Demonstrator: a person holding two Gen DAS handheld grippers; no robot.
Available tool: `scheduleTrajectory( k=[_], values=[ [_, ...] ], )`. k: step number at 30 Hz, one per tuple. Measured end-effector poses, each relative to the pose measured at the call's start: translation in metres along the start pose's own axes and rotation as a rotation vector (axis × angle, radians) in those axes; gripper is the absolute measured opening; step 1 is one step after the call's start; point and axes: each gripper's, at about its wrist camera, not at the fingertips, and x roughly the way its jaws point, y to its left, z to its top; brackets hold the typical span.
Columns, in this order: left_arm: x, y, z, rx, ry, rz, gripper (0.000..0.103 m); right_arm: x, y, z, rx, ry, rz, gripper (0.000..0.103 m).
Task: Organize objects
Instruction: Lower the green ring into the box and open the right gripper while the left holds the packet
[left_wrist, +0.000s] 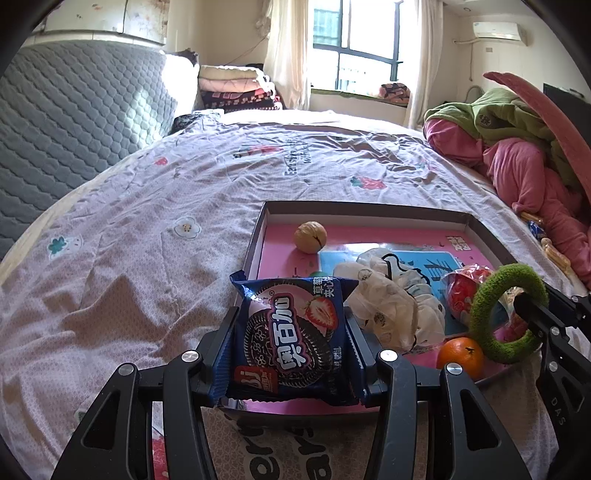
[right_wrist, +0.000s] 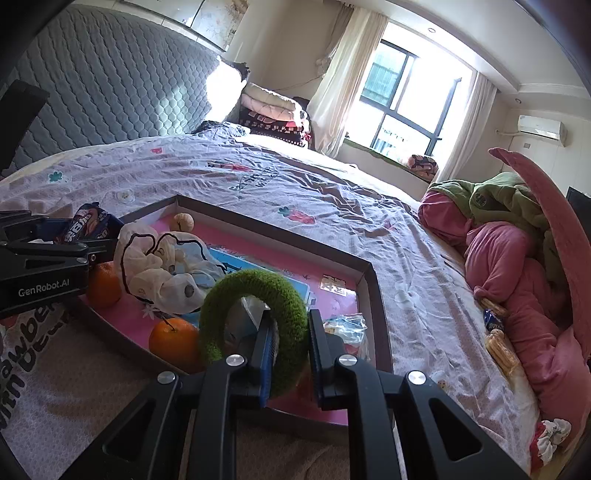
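You're in home bedroom: bed (left_wrist: 192, 192) with flower-print sheet, grey quilted headboard (left_wrist: 74, 110), folded blankets (left_wrist: 236, 88) stacked beside it, curtained window (left_wrist: 354, 44), wall air conditioner (left_wrist: 496, 30), heaped clothes (right_wrist: 517, 251).

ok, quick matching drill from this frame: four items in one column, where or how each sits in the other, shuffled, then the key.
Items:
1. cookie packet
2. green ring
3. walnut
4. biscuits

Places:
A. lying on the bedsheet beside the pink blanket
B. clamped in the left gripper
C. far corner of the tray
D. pinched by the right gripper

Pairs: 1-B, 2-D, 3-C, 4-A
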Motion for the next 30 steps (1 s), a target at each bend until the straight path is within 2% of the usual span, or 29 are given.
scheduleTrajectory(
  k=[9, 19, 24, 30],
  values=[
    [0.000, 0.004, 0.000, -0.003, 0.006, -0.013, 0.054, 0.000, 0.000, -0.003, -0.007, 0.014, 0.008, 0.028],
    [0.000, 0.005, 0.000, -0.014, 0.008, -0.018, 0.055, -0.002, -0.008, -0.004, 0.016, 0.017, 0.012, 0.030],
    [0.000, 0.004, 0.000, -0.010, 0.009, -0.018, 0.055, -0.005, -0.014, -0.005, 0.035, 0.020, 0.025, 0.041],
    [-0.001, 0.006, 0.001, -0.011, 0.006, -0.021, 0.055, -0.009, -0.022, -0.006, 0.067, 0.018, 0.032, 0.042]
  ],
)
